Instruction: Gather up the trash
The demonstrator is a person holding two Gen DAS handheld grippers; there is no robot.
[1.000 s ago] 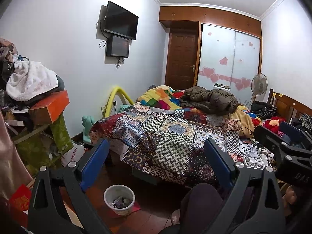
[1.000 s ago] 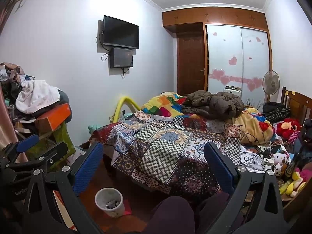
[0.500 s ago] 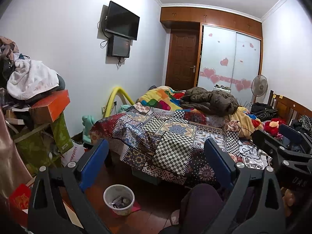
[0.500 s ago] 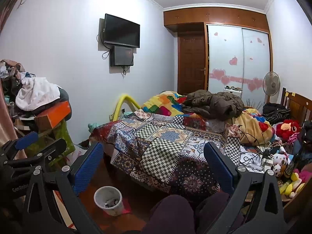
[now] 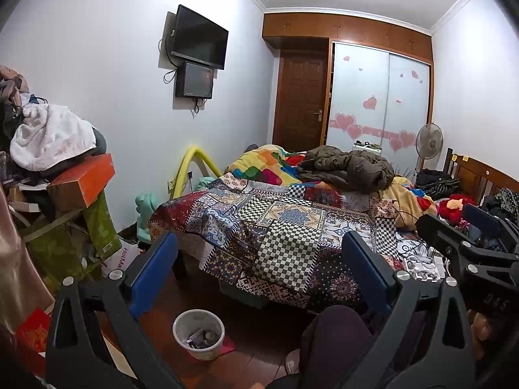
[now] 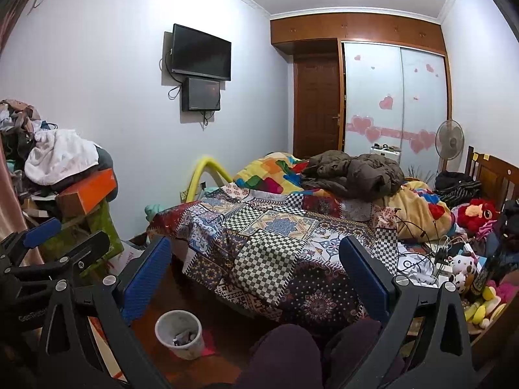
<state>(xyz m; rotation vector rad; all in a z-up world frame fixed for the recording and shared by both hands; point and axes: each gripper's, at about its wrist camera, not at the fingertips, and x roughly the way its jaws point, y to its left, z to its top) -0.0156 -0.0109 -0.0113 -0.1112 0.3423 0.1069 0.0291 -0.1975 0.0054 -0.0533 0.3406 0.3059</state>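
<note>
Both tools are held level at roughly seated height, aimed across the room; this posture suits surveying for trash before any reach begins. The left gripper (image 5: 259, 269) has its blue fingers (image 5: 152, 272) spread wide with nothing between them. The right gripper (image 6: 256, 270) is likewise spread and empty.

The white trash bin (image 5: 198, 334) stands on the dark wooden floor (image 5: 259, 334), below and between the left fingers, nearer the left-hand one. It sits on a small red mat and already holds a few scraps. In the right wrist view the bin (image 6: 180, 334) lies just below the left-hand finger. Its position at the foot of the bed keeps it within reach of a seated person, whose knees (image 6: 288, 353) show at the lower edge.

Ahead of the fingers, a bed with a patchwork quilt (image 5: 275, 227) fills the room's centre. Right of the right-hand fingers, cables and small loose items (image 6: 434, 265) crowd the bed edge; likely trash candidates, though none can be identified. Left of the fingers, stacked boxes and clothing (image 5: 55, 149) are piled high.
</note>
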